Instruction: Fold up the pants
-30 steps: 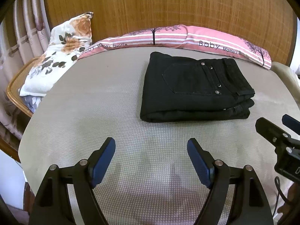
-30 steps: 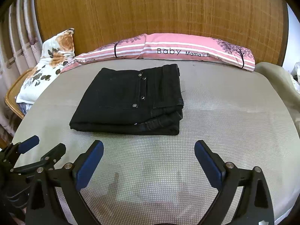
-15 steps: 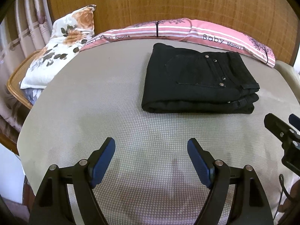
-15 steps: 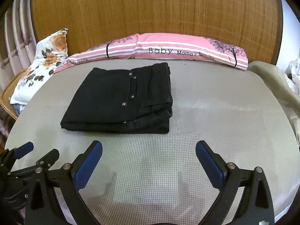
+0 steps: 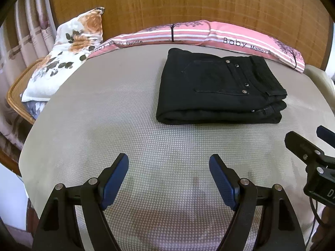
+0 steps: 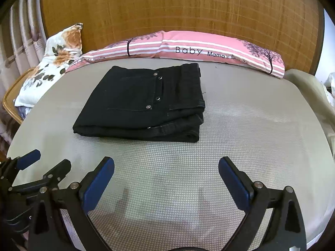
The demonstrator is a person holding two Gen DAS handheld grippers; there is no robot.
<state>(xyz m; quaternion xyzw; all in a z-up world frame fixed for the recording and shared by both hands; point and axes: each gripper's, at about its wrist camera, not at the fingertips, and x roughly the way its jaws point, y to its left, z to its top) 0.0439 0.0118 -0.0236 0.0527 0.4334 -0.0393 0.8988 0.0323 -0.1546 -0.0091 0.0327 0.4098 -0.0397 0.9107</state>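
Black pants (image 5: 217,90) lie folded flat on the bed (image 5: 104,125), long axis crosswise, waistband rightward, well ahead of the left claw (image 5: 168,179) and right claw (image 6: 166,179). Both claws gape wide, empty.

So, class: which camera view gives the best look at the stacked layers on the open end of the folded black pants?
The right wrist view: the pants turn their layered waistband corner toward it, so the stacked edges show plainly. In the left wrist view the pants show mostly the top pocket face and rounded fold, with the layers squeezed at the far right.
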